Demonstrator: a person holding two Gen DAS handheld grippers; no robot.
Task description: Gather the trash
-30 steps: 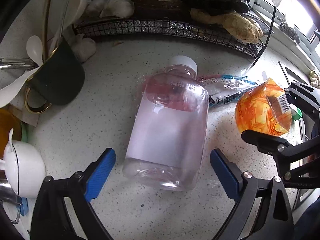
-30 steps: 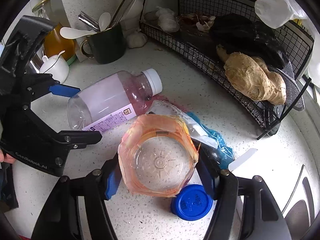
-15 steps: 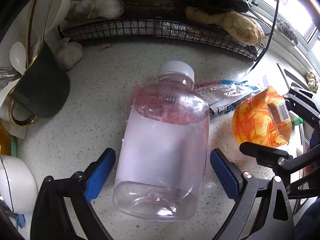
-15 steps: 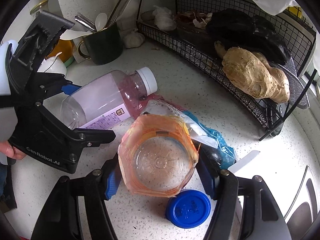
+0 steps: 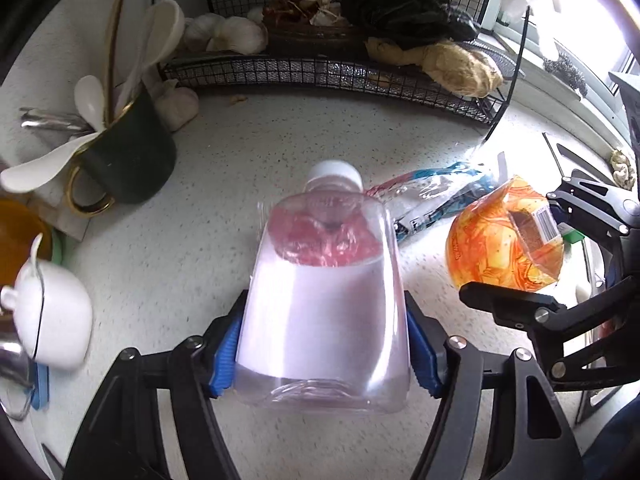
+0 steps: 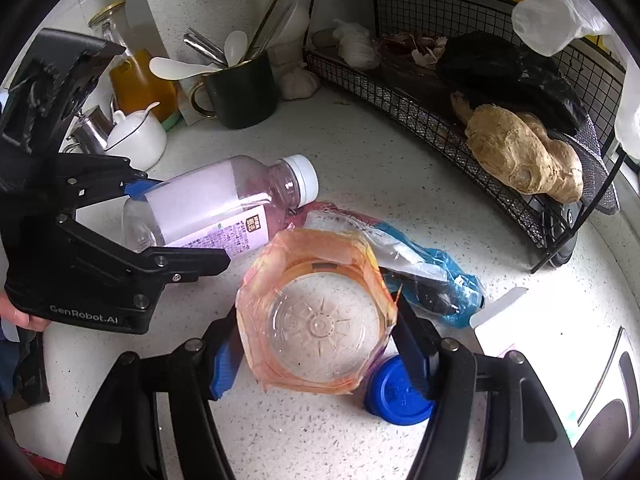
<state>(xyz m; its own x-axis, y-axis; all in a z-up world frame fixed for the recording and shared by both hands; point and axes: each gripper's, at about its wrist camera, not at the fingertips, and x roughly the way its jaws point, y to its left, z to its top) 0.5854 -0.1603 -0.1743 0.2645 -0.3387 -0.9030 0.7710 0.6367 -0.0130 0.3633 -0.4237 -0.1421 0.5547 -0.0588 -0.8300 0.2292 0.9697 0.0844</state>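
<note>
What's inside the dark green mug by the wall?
The dark green mug holds white spoons, gold chopsticks and metal utensils, all sticking out. Their lower ends and the mug's bottom are hidden by its wall.

Right gripper (image 6: 316,354) has its jaws clamped on the orange plastic cup (image 6: 316,316), base facing the camera. A blue lid (image 6: 398,394) lies on the speckled table (image 6: 380,168) just beneath. Over to the left, the left gripper (image 6: 168,220) is closing its jaws around the white-capped clear bottle (image 6: 224,204), which lies beside a blue wrapper (image 6: 436,268).

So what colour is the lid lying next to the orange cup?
Blue lid; the right wrist view shows it best.
</note>
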